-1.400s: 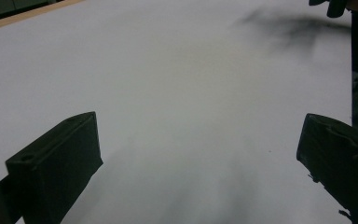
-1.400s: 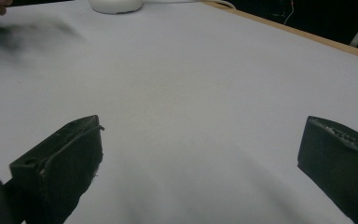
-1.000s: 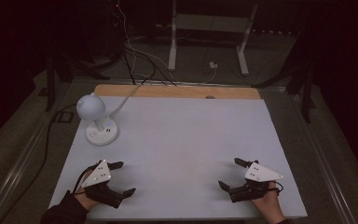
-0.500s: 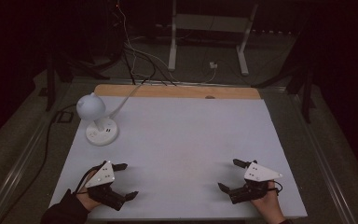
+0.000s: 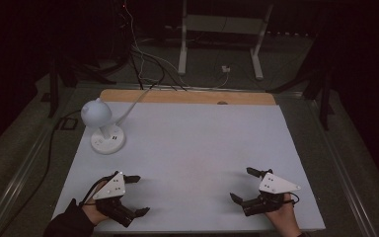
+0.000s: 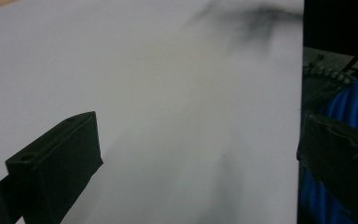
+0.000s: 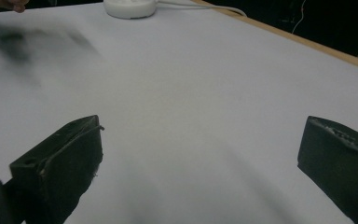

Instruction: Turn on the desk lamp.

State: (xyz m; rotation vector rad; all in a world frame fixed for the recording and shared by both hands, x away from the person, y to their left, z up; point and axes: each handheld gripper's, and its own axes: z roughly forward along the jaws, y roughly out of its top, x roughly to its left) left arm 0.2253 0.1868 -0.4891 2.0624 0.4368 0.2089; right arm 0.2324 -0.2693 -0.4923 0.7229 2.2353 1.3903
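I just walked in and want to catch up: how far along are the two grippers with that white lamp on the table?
Nothing looks done yet. The white lamp stands upright at the table's far left, untouched. In hand: nothing; the left gripper and right gripper both sit open and empty near the front edge, well short of the lamp. Reaching the lamp and handling it all seems left.

Desk: plain white top, no pattern, bare wood strip along the far edge. Lamp on the desk's far left: white globe head, white round base, white cord. Left tool: black jaws, pale grey three-cornered plate with dark dots. Right tool: same black and grey. Sleeve at left tool: black. Blue fabric past the desk's near edge in the left gripper view. Floor around the desk: dark grey.
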